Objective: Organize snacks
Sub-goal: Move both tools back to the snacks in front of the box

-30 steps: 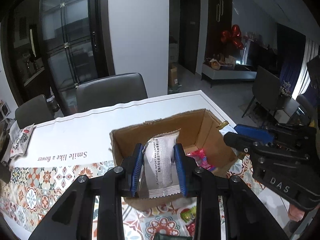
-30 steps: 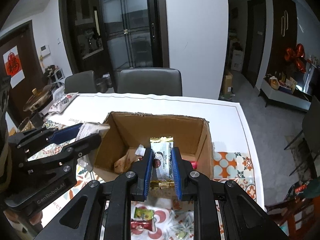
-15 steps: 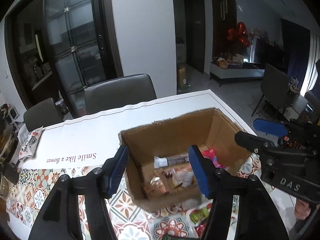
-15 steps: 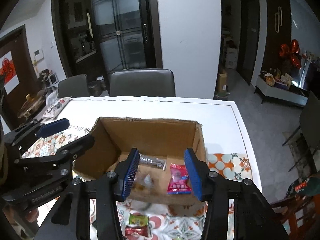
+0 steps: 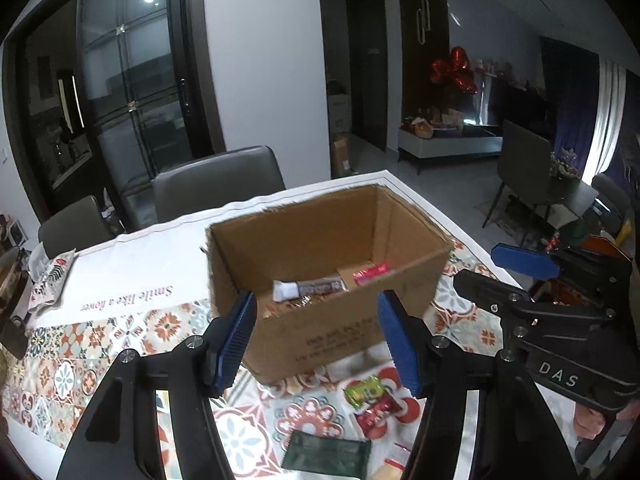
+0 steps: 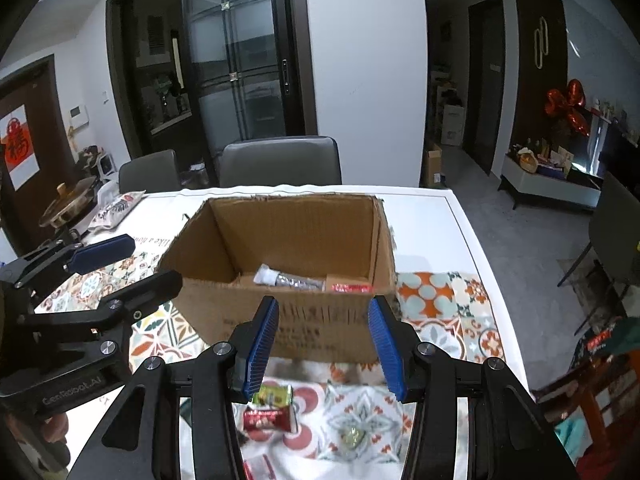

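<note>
Both my tools, left tool (image 5: 318, 338) and right tool (image 6: 322, 346), hung spread and empty; the red packet (image 6: 269, 419) near the tabletop's front edge looked light, crinkly, best pinched across its middle.

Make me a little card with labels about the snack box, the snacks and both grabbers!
box: open cardboard box on the patterned table
inside box: silver-ended bar, pink packet
outside box: green snack, red snack, dark green packet
left gripper: open, empty
right gripper: open, empty
</note>
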The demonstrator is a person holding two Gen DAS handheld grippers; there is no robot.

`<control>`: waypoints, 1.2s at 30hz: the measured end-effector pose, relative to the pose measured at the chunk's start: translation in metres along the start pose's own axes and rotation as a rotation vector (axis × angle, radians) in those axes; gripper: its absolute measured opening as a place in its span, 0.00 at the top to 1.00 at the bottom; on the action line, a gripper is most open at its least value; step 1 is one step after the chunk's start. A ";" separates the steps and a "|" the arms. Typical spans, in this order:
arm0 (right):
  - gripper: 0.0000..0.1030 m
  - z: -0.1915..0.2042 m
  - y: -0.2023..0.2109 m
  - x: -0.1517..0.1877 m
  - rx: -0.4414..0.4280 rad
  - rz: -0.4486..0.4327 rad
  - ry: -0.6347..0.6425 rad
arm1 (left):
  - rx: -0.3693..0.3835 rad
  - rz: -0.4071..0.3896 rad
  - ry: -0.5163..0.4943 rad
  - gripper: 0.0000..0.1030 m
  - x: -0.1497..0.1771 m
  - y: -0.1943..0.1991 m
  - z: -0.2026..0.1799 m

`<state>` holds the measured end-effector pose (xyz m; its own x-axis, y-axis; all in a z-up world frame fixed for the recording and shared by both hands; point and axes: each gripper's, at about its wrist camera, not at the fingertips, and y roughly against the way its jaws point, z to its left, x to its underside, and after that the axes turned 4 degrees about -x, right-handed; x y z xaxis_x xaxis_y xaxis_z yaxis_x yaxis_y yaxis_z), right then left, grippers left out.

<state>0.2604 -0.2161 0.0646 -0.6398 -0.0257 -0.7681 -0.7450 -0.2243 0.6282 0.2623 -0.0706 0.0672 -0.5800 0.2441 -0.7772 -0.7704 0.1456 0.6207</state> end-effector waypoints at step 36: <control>0.53 -0.034 -0.043 0.125 0.047 0.228 -0.160 | 0.137 0.262 -0.063 0.40 0.116 -0.073 -0.043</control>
<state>0.2182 -0.2426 -0.0628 -0.8109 0.0850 -0.5790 -0.5839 -0.1846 0.7906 0.2396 -0.0938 -0.0727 -0.7334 0.3488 -0.5835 -0.5512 0.1972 0.8107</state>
